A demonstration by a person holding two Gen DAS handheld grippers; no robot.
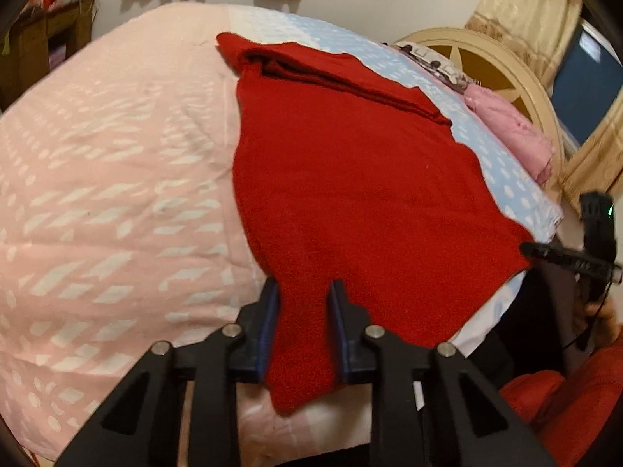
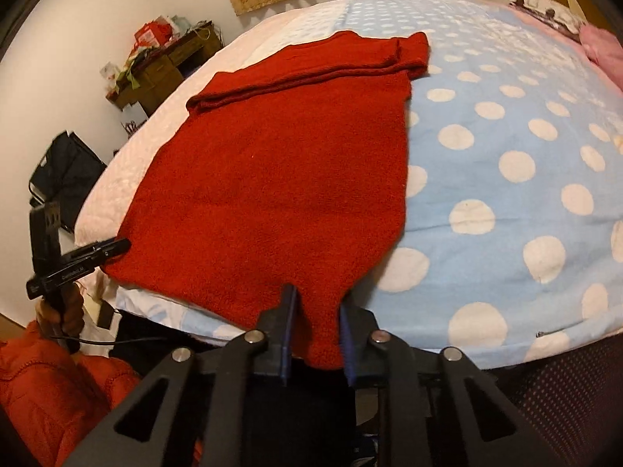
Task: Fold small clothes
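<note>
Red knitted sweater (image 1: 350, 194), laid lengthwise away on bed (image 1: 117, 194); near hem corners pinched by left claw (image 1: 303, 292) and right claw (image 2: 317, 299), both clamped on it

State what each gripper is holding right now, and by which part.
Both hold the red knitted garment by its near hem: the left gripper pinches one near corner, the right gripper the other. The rest lies flat on the bed.
</note>
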